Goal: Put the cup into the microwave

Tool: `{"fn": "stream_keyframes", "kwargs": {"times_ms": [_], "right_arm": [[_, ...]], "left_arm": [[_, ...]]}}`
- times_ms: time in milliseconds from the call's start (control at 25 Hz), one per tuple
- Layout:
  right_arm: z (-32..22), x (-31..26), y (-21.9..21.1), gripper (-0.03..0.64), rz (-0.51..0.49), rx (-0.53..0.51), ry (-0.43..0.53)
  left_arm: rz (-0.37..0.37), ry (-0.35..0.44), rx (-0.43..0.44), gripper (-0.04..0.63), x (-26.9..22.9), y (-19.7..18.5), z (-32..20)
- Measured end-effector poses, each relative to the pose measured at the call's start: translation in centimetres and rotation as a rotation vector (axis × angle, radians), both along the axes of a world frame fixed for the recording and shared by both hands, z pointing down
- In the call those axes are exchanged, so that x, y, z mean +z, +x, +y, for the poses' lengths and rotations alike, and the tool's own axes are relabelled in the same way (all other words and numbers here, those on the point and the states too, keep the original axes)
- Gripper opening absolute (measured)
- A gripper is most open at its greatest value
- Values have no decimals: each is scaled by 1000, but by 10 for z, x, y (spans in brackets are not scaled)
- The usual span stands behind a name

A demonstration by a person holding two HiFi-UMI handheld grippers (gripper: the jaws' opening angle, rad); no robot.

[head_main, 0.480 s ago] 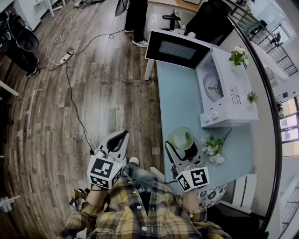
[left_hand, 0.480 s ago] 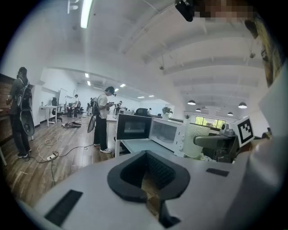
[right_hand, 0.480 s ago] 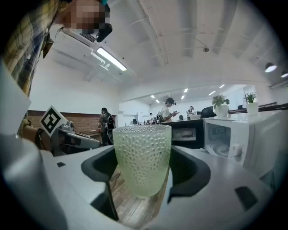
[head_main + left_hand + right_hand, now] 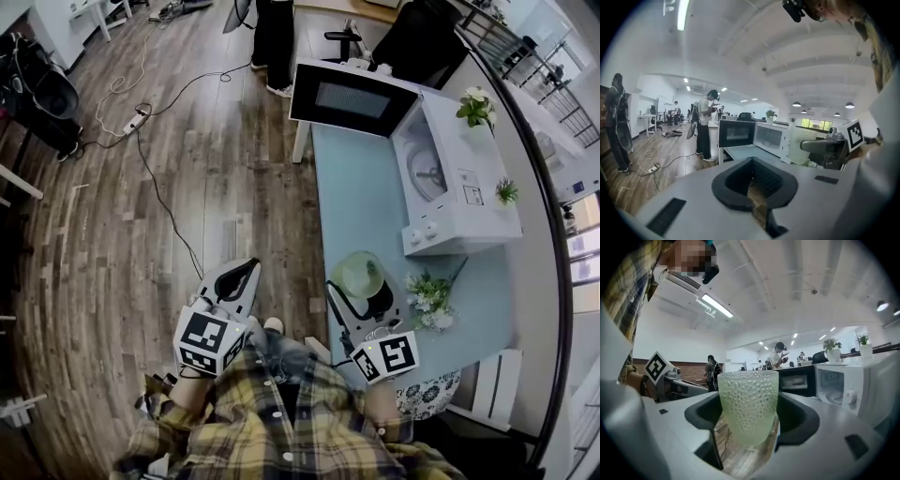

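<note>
holds one pebbled green cup [image 4: 747, 404] upright, clamped in the right gripper [image 4: 750, 425] by the near end of the table [image 4: 361, 202], well apart from the one open-doored microwave [image 4: 459, 178], cup base hidden from above, with the left gripper [image 4: 752, 187] closed on nothing.

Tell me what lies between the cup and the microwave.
In the head view, only bare blue tabletop lies between the cup and the open microwave.
</note>
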State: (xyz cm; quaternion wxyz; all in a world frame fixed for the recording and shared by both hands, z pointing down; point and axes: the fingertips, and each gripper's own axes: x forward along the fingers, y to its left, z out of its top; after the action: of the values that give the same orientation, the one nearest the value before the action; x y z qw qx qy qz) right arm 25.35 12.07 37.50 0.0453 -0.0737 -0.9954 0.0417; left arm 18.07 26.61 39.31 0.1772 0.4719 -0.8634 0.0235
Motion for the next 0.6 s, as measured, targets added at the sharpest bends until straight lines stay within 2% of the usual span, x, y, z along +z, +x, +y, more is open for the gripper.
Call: {"fn": "stream_keyframes", "kwargs": {"times_ms": [360,600], "right_arm": [[-5,1,-2,360,-22,-12,-16],[-5,7,-31,360,-10,-20,-28]], "left_arm": [[-8,-10,7,-9,2,5,-10],[-7,10,-10,-9,6,-27,-8]]}}
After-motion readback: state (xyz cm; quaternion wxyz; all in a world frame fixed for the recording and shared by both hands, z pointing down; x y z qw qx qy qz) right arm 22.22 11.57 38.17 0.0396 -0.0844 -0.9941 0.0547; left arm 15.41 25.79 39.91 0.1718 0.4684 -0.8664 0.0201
